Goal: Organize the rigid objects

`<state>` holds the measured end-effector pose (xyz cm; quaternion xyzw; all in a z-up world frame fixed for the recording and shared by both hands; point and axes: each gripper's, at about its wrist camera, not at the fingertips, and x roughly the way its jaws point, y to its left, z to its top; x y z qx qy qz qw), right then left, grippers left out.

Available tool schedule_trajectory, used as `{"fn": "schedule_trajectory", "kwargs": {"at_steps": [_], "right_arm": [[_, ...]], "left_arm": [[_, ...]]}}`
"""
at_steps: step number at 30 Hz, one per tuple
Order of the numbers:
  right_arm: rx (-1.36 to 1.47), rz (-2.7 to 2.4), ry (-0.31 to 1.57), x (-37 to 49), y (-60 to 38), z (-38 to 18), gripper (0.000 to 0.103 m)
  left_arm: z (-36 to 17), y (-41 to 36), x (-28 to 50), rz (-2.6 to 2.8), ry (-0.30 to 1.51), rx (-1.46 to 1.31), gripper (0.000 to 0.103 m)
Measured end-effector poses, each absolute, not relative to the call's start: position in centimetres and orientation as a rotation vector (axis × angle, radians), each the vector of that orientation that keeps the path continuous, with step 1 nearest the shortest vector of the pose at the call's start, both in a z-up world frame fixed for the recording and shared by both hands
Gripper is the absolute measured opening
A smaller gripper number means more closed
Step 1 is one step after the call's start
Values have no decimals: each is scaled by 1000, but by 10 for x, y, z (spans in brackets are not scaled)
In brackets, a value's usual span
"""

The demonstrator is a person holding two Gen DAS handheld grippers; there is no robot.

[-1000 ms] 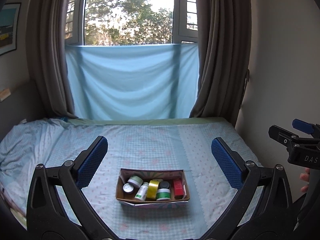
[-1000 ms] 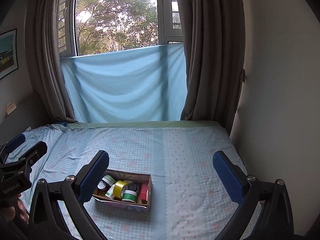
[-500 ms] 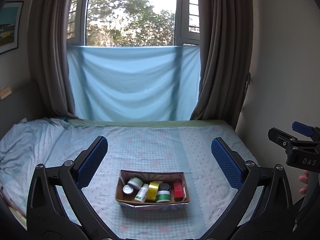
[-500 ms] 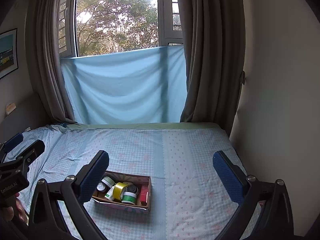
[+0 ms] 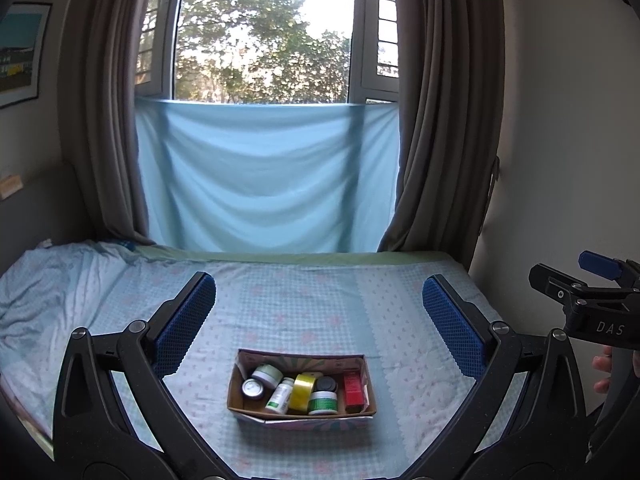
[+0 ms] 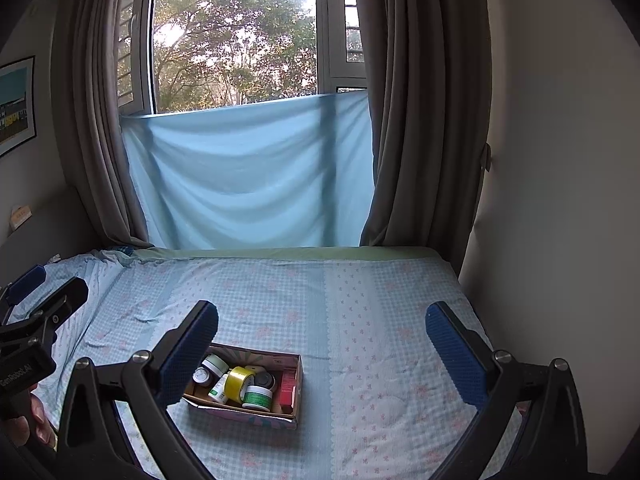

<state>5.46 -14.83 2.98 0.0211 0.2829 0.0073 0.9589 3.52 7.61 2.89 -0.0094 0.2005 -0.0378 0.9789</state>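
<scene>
Already packed: cardboard box (image 5: 302, 410) on bed (image 5: 320, 304), centred low between spread fingers of left gripper (image 5: 318, 320), well ahead of it, nothing held.
Holds pale-lidded jar (image 5: 267, 374), silver-lidded tin (image 5: 253, 388), white bottle (image 5: 280, 395) tilted, yellow tape roll (image 5: 303, 391), dark-lidded jar (image 5: 326, 384), green jar (image 5: 322, 402), red carton (image 5: 353, 389) at right end. From right wrist: same box (image 6: 244, 410) low and left, partly behind left finger (image 6: 188, 356) of right gripper (image 6: 322, 344), also spread wide, empty, well apart from box. Light blue cloth (image 5: 264, 180) hanging over window behind bed.
</scene>
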Motion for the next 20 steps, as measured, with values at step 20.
{"fn": "schedule_trajectory", "kwargs": {"at_steps": [20], "right_arm": [[65,30,617,70,-155,13,103]], "left_arm": [[26,74,46,4,382,11,103]]}}
